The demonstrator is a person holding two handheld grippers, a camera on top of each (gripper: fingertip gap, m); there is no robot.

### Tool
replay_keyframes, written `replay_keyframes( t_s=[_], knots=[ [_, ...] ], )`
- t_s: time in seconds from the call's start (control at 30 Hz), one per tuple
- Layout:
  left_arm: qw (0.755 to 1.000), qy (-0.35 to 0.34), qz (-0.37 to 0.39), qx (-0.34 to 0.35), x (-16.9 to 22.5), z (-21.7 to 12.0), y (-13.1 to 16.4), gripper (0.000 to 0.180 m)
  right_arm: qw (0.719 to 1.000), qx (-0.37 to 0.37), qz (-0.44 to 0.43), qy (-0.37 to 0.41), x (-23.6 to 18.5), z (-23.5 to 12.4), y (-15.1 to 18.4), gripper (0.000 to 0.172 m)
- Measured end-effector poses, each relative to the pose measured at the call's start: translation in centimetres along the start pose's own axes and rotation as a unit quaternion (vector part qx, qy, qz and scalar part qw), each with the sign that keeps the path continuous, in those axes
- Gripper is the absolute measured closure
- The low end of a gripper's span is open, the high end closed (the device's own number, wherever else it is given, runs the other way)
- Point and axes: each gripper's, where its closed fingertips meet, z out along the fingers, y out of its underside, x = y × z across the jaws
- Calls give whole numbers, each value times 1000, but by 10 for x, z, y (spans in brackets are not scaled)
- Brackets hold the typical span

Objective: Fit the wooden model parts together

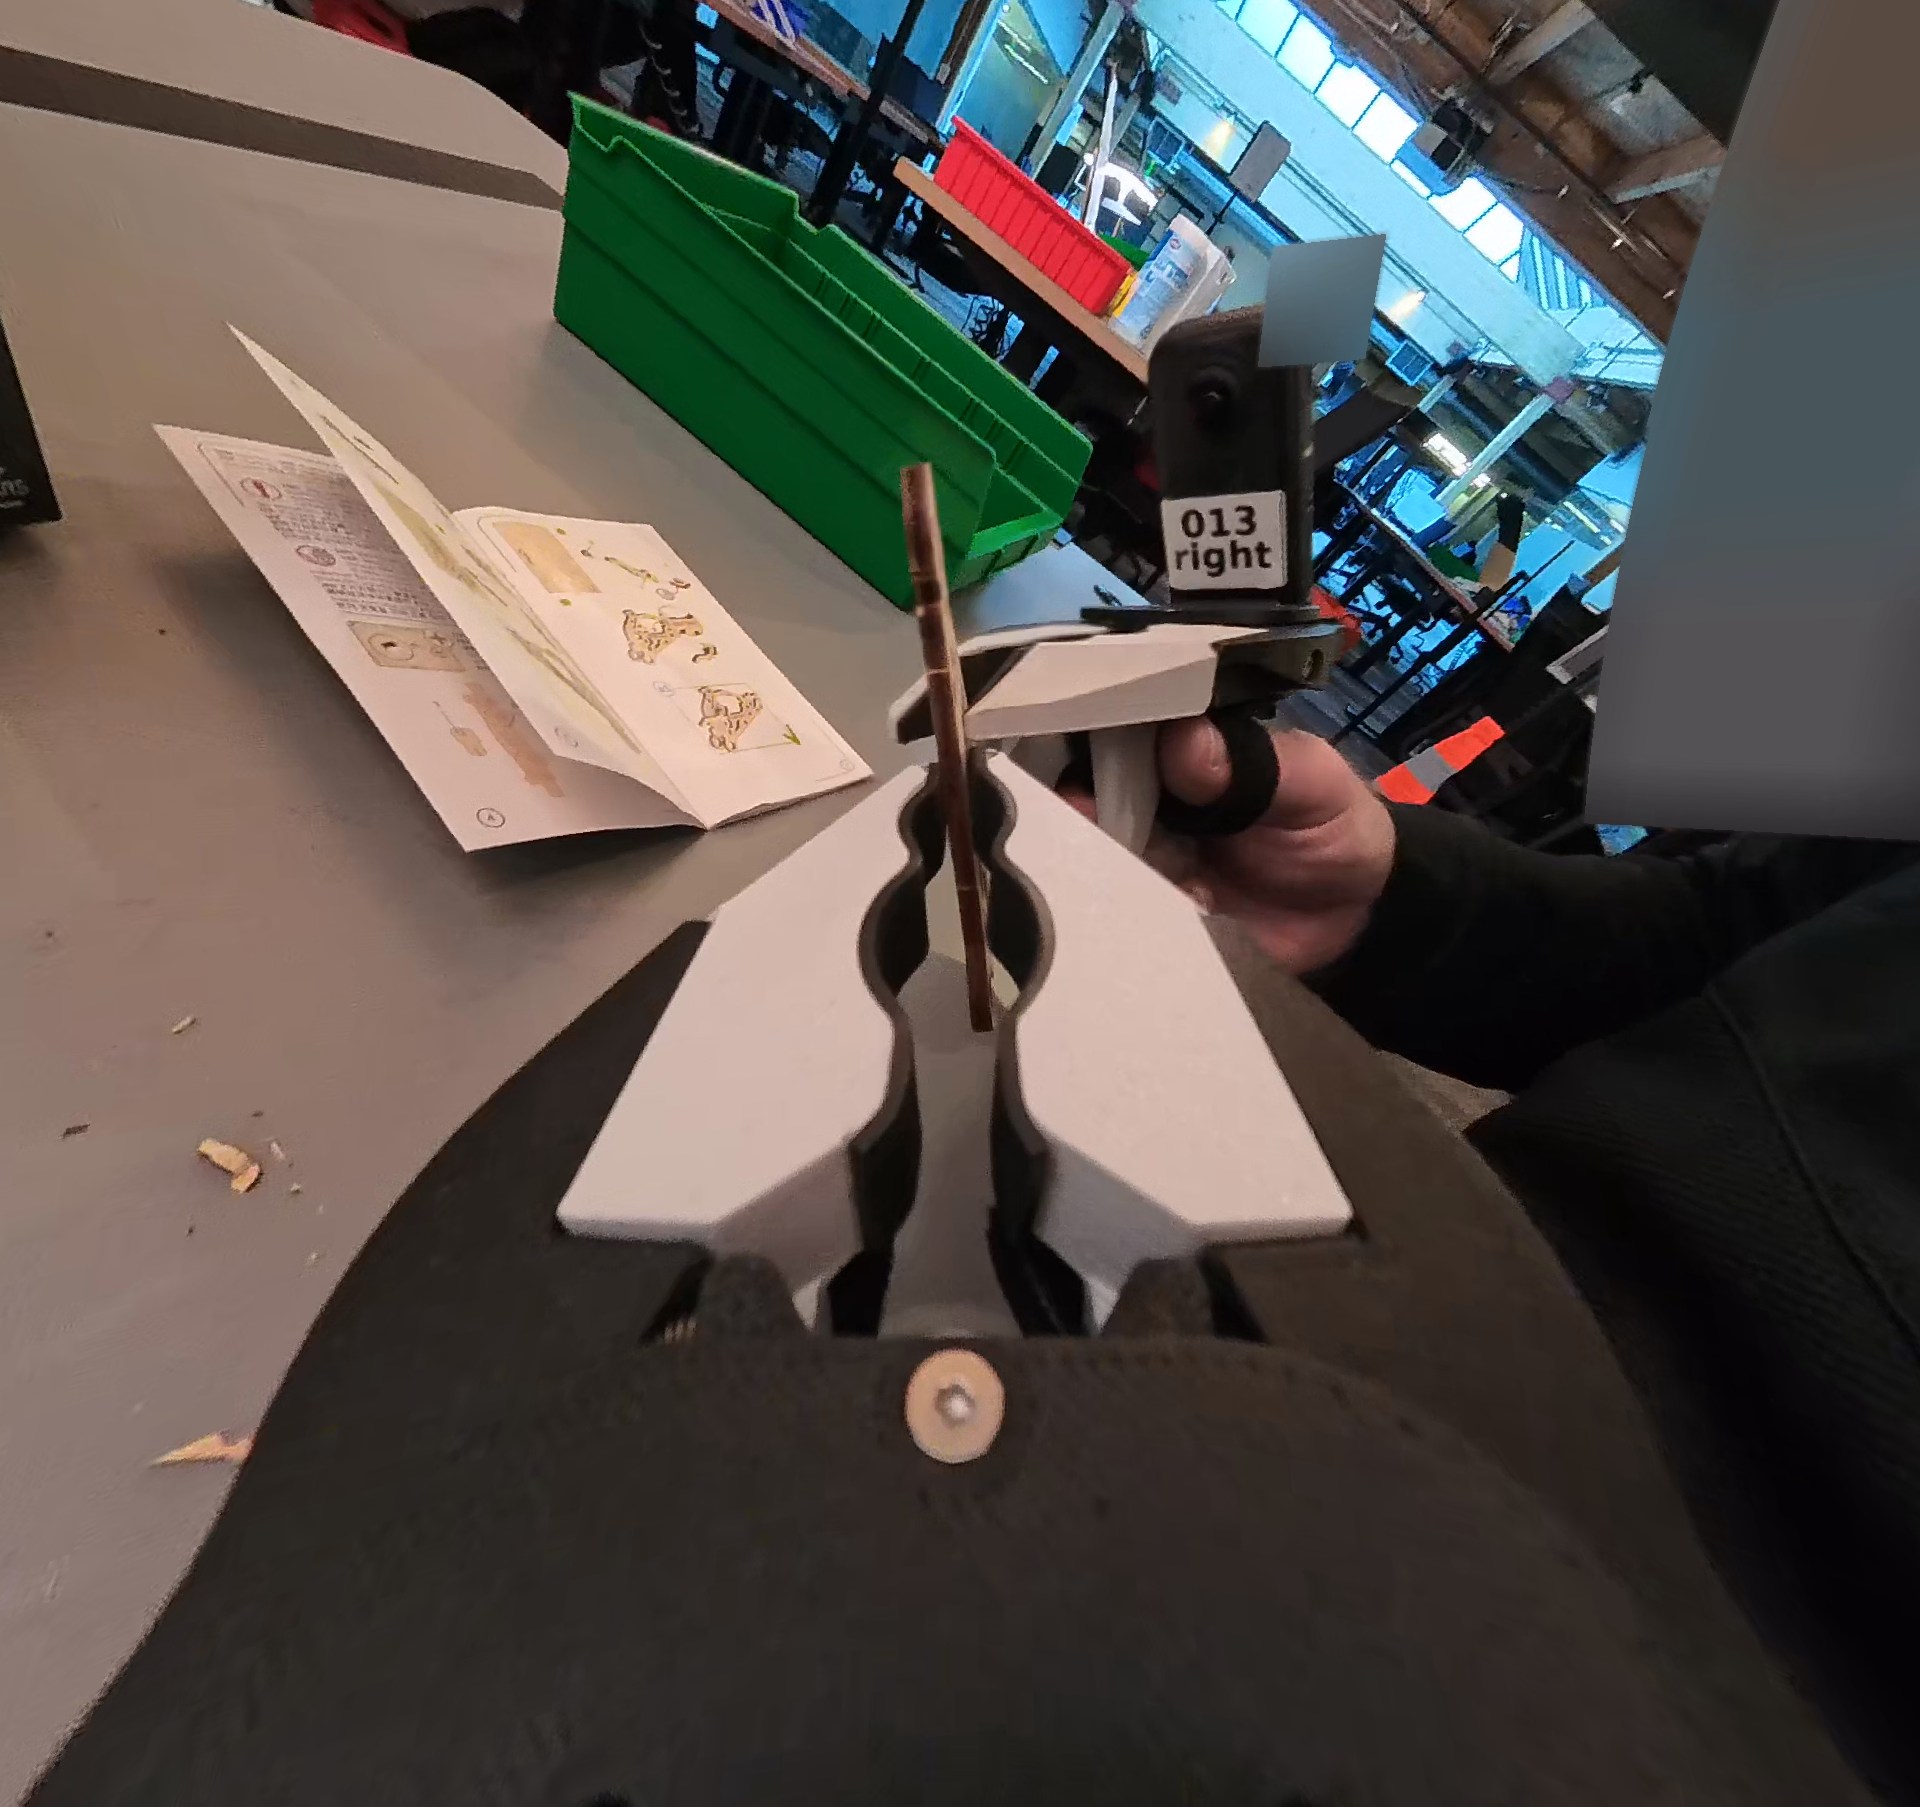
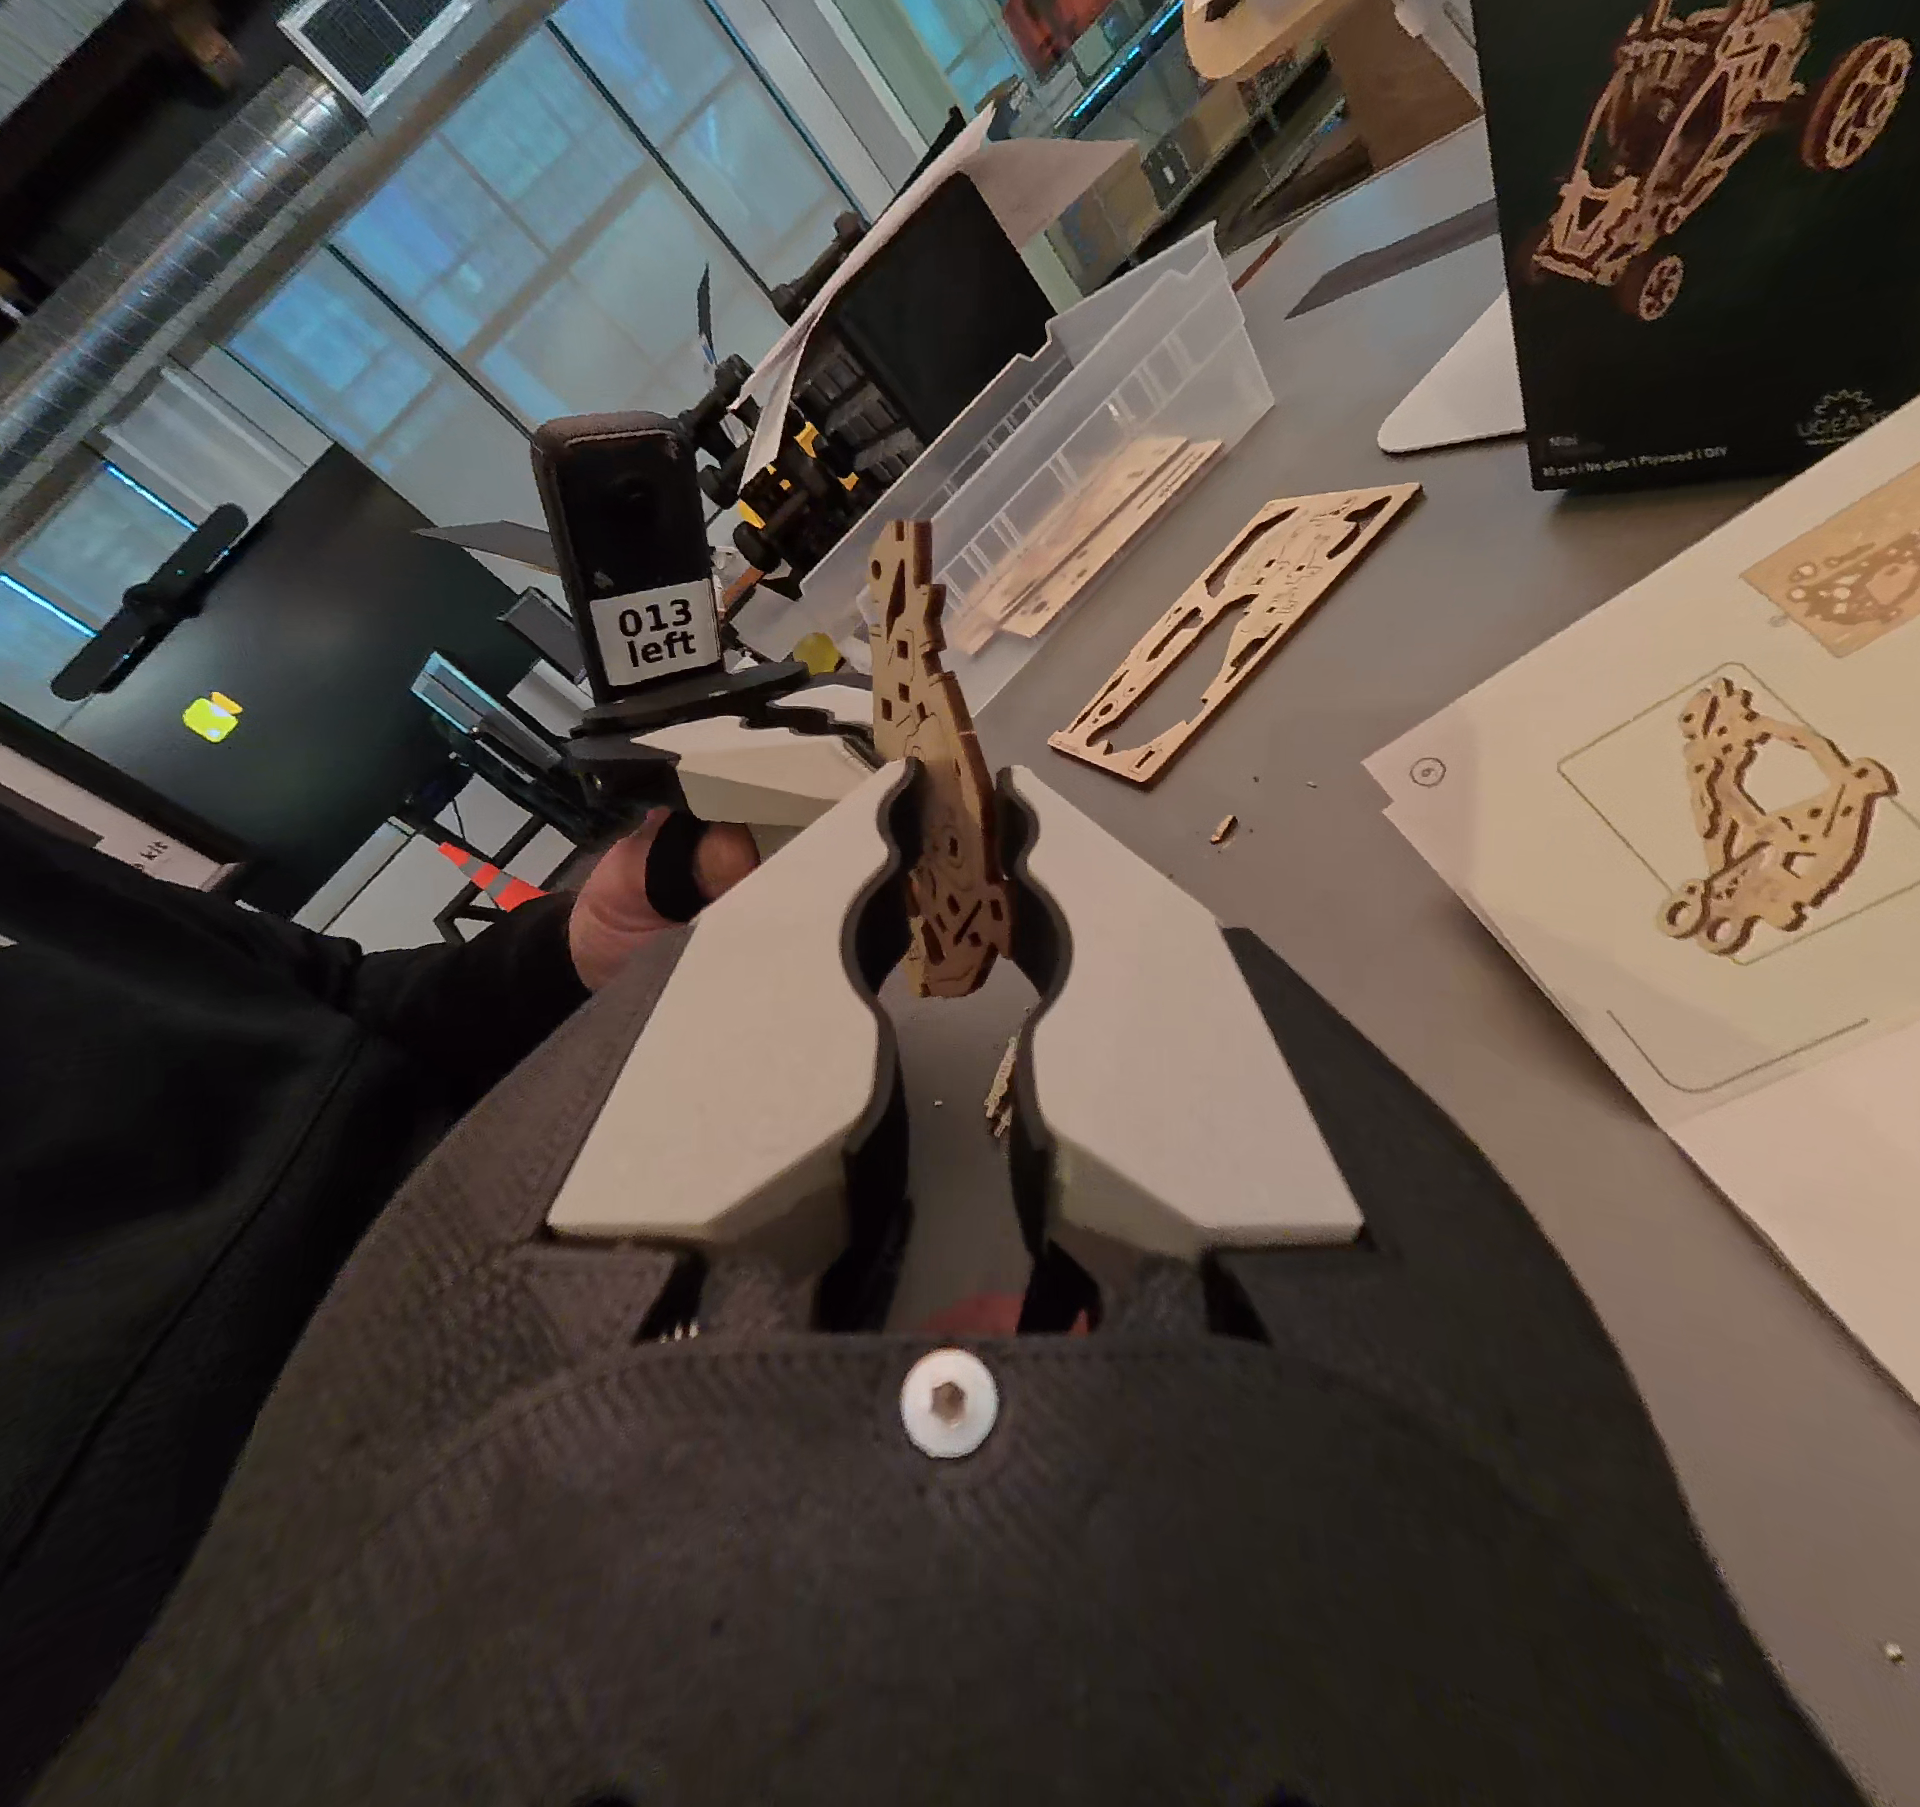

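Green bin (image 1: 790, 344), clear tray (image 2: 1122, 407)

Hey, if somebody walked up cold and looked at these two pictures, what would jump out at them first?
Most striking is the flat wooden cutout piece raised above the grey table, pinched edge-on in the left claw and also sitting between the tips of the right claw. Next comes the bright green bin behind the open instruction booklet. The dark model box stands at the far right.
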Motion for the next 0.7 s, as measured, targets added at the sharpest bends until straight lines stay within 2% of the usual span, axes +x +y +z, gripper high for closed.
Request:
replay_keyframes(
  t_s=[0.13,0.2,0.27,0.47,0.57,0.63,0.7],
  knots=[
    [1000,4,10,4,-1,2,2,176,1000,-11,-12,4,0,-2,2,162],
    [1000,2,23,-3,-3,3,3,164,1000,-12,-13,-17,-6,-3,3,170],
    [999,33,2,-12,1,2,3,171,1000,-13,-11,-23,-7,-4,3,171],
    [999,47,-9,-20,4,-2,7,179,999,-26,11,-26,-3,-7,6,164],
    [998,37,-45,-1,-6,-14,0,179,999,-48,-20,-3,1,-19,5,155],
    [999,12,-48,-1,-17,-27,-3,179,990,-100,-86,51,12,-31,14,150],
    [999,-14,-39,-12,-24,-38,0,179,967,-174,-159,95,21,-41,32,152]
  ],
)
